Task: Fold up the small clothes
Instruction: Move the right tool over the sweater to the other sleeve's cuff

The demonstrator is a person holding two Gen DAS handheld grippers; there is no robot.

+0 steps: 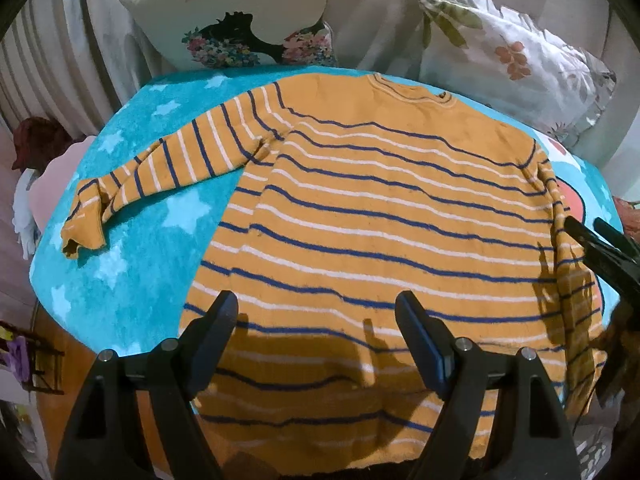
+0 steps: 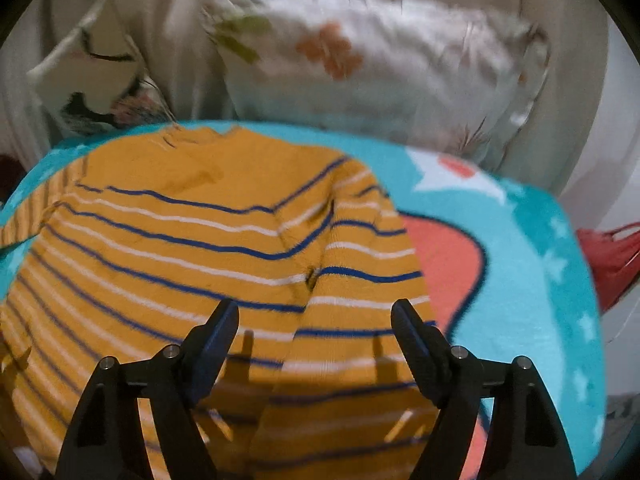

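The mustard-yellow knit sweater with navy and white stripes (image 1: 360, 216) lies spread flat, collar away from the cameras, on a turquoise fleece blanket with pale stars (image 1: 136, 248), which covers a small surface. Laid out like this the whole outline shows, prob. so the fold lines are easy to pick.

Its left sleeve (image 1: 160, 168) stretches out sideways across the blanket, cuff near the edge, not yet folded. The right sleeve (image 2: 360, 280) lies along the body's side, partly over it and running toward the hem, so that side looks already tucked in (judging only from how it lies).

The left gripper (image 1: 316, 312) hovers over the hem area w/ fingers standing wide and nothing between them; only shadows fall on the knit. The right gripper (image 2: 314, 316) hangs above the right sleeve, fingers likewise apart and empty, no cloth pinched. In the left wrist view its dark tips show at the sweater's right edge.

Behind the blanket lean a white cushion with a black silhouette and flower print (image 1: 240, 20) and a white pillow with leaf and orange blossom pattern (image 1: 516, 56), clear of the work.

Likely next: take the outstretched left sleeve and bring it across the body to match. It's soft knit, so the cuff may droop or bunch if pinched too shallow.
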